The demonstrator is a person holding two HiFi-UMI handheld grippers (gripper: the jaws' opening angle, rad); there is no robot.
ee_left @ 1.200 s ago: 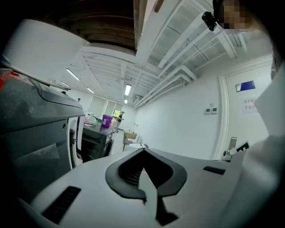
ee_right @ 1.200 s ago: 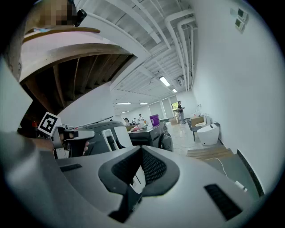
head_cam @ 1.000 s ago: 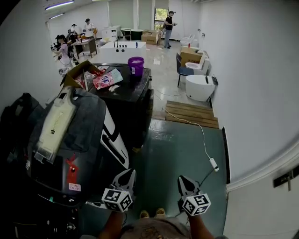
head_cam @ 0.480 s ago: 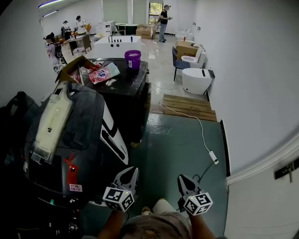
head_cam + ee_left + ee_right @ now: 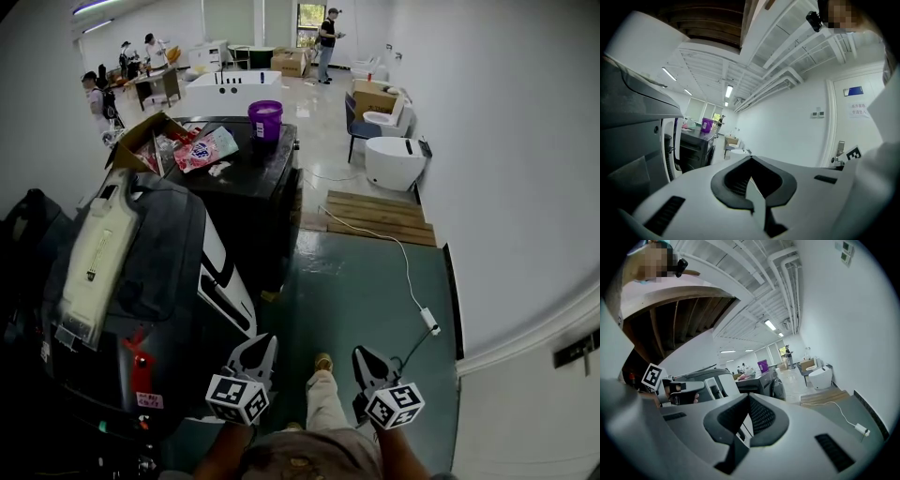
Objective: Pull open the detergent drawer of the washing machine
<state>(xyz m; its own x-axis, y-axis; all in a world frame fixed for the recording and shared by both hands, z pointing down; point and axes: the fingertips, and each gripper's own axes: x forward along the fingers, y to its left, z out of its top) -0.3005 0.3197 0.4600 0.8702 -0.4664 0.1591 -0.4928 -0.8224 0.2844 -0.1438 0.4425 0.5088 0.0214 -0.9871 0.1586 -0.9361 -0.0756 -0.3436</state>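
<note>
My left gripper (image 5: 253, 347) and my right gripper (image 5: 367, 358) both have their jaws pressed together, with nothing in them. They hang over the green floor (image 5: 366, 291). The big dark grey washing machine (image 5: 173, 272) stands near the left gripper, on its left, and I cannot tell where its drawer is.

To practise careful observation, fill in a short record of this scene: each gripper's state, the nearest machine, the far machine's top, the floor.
left gripper: shut, empty
right gripper: shut, empty
washing machine: left of both grippers, untouched
far machine top: purple bucket, cardboard box
floor: wooden pallet, white cable
</note>
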